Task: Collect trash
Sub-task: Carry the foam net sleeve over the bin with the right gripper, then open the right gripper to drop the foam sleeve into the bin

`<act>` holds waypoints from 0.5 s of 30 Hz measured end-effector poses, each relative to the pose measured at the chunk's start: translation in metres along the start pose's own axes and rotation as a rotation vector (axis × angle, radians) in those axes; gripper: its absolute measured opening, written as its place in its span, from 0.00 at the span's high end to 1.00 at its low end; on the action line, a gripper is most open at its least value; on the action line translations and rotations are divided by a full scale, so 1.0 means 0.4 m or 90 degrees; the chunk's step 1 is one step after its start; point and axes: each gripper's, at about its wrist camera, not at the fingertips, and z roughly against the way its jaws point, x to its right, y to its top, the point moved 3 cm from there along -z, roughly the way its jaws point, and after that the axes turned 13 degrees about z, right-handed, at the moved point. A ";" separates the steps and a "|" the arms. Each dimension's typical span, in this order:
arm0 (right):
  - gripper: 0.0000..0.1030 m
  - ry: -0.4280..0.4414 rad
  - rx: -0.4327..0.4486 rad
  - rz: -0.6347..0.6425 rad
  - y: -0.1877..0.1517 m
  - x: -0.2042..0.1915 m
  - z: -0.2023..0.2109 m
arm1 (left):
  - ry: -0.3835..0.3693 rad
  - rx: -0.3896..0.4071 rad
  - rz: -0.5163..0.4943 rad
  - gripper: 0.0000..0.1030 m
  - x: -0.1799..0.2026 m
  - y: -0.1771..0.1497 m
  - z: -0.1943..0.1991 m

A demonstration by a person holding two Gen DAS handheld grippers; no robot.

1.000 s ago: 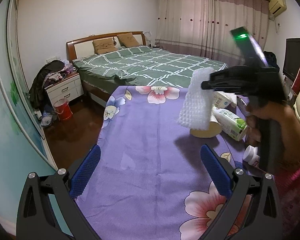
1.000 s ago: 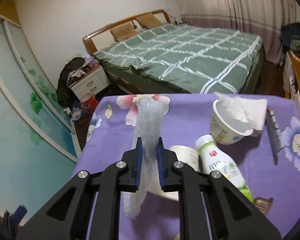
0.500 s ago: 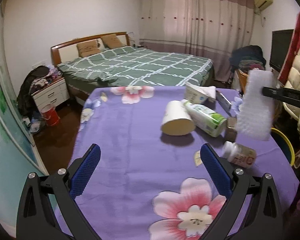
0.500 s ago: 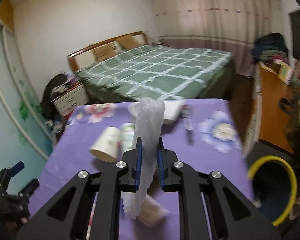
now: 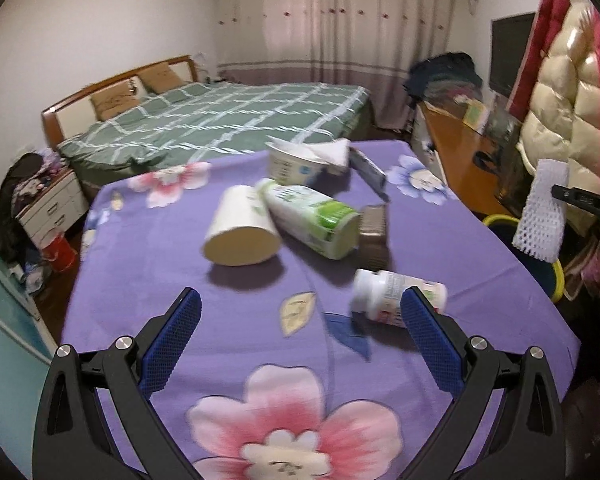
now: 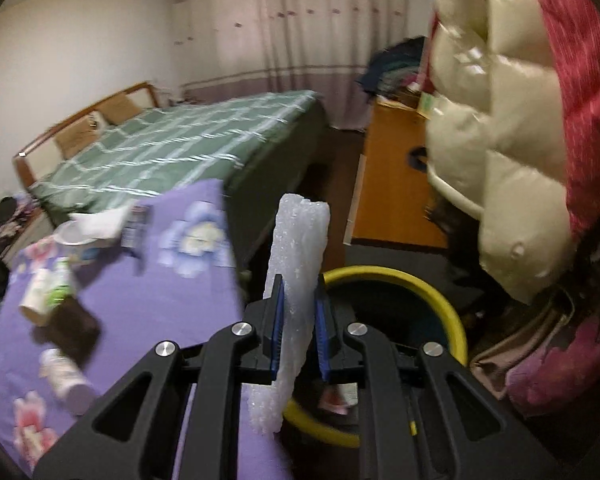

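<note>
White foam netting (image 6: 296, 280) stands upright, pinched by the right gripper (image 6: 299, 326) above the yellow-rimmed bin (image 6: 440, 300) beside the purple tablecloth (image 5: 180, 272). At 6 o'clock the left gripper (image 5: 300, 340) hovers level over the cloth, spread wide, holding nothing.

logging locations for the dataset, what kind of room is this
Most likely a home bedroom: a made bed with a wooden headboard, a nightstand, and floor-length curtains behind the purple-clothed table.

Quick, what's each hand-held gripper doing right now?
Left hand-held gripper: open, holding nothing.
Right hand-held gripper: closed on the white foam mesh sleeve.
</note>
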 end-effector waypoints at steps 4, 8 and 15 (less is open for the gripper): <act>0.87 -0.025 -0.028 -0.009 -0.026 0.041 -0.067 | -0.020 -0.022 -0.016 0.05 0.047 -0.010 -0.025; 0.86 -0.042 -0.053 -0.021 -0.050 0.075 -0.123 | -0.028 -0.035 -0.040 0.05 0.091 -0.016 -0.042; 0.82 -0.051 -0.079 -0.031 -0.075 0.100 -0.166 | -0.043 -0.056 -0.062 0.05 0.138 -0.022 -0.070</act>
